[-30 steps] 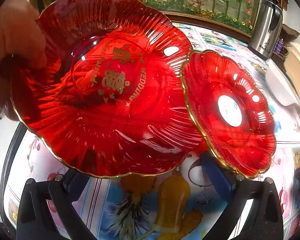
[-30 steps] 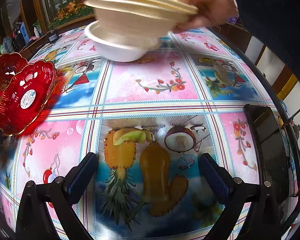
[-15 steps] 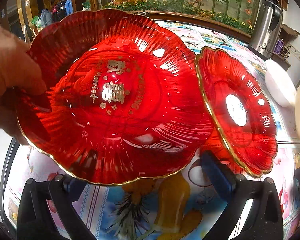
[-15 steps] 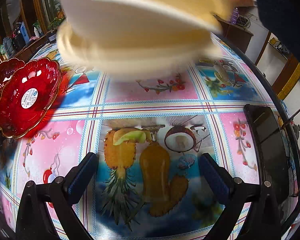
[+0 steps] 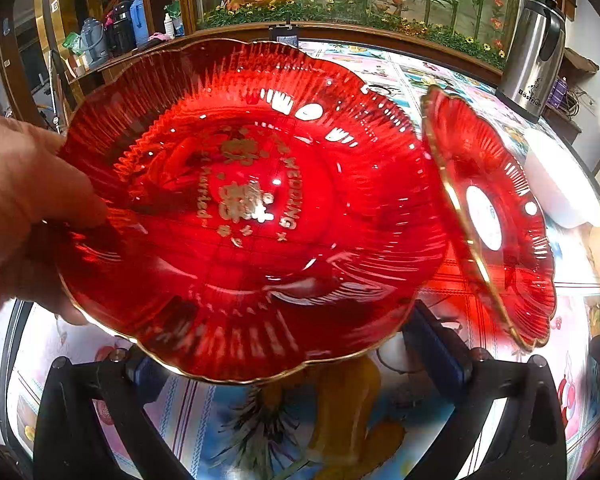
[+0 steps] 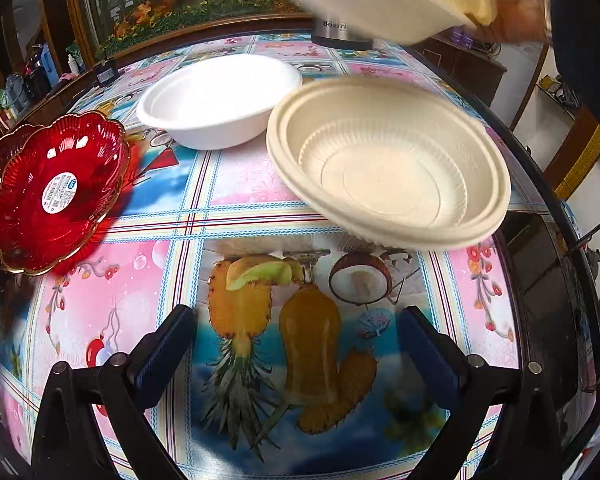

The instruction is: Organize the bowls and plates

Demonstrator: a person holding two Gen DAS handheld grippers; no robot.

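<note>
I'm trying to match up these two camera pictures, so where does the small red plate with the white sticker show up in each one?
Left wrist: the small red plate stands at right, tilted on edge beside the big red plate.
Right wrist: it sits at far left, facing up.
Shared landmark: the steel kettle at the table's far edge, top right in the left view, top centre in the right.

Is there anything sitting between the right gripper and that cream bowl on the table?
Nothing visible. Only bare tablecloth lies between the open right gripper and the cream bowl; the white bowl sits off to its left.
</note>
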